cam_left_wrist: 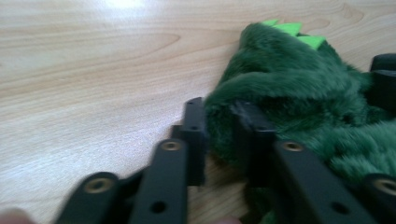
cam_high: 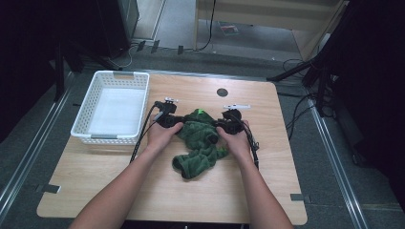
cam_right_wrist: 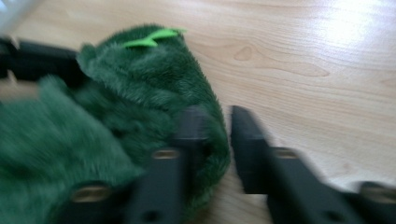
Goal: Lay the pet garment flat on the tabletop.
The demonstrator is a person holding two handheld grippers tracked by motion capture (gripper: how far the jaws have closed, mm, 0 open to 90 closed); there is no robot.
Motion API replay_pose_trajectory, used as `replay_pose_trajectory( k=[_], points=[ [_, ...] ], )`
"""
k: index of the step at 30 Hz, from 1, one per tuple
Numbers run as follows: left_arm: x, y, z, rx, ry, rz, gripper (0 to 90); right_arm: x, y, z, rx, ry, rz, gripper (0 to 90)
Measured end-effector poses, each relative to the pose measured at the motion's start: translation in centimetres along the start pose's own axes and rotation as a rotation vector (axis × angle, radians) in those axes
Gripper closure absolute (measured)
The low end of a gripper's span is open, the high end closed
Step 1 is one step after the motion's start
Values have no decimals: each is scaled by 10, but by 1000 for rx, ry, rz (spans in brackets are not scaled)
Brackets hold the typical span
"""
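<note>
Dark green fluffy plush garment [cam_high: 198,143] with small bright green felt spikes [cam_left_wrist: 292,31] along one ridge, lying crumpled on the light wooden table, near its middle. Upper part bunched into a rounded hump; a narrower rolled end trails toward the near edge. Pile thick, shaggy; fabric folded over itself.

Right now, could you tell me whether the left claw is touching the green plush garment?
Touching. In the left gripper view, the left claw has a fold of the green plush garment pinched between its two black jaws, pile bulging around them.
</note>
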State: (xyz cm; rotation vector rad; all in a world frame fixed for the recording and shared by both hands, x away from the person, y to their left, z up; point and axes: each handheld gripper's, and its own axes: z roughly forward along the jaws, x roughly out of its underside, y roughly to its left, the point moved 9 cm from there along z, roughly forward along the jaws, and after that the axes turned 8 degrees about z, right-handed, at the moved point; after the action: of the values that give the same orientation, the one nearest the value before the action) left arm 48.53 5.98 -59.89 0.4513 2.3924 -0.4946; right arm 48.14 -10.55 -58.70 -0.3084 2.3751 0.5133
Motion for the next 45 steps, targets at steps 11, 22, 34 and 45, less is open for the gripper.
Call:
replay_pose_trajectory(
  k=[11,22,34,45],
  points=[
    [-9,16,-2,-24,-76,-80,681,-4,-31,5,104,-81,-27,782],
    [-13,-7,-33,129,-197,-99,426,-22,-12,-61,-82,-254,47,512],
    [19,-20,-18,69,-51,20,860,30,-3,-47,2,-53,4,858],
    [29,-11,-16,57,-65,5,853,47,-43,-42,70,-34,48,859]
  ],
)
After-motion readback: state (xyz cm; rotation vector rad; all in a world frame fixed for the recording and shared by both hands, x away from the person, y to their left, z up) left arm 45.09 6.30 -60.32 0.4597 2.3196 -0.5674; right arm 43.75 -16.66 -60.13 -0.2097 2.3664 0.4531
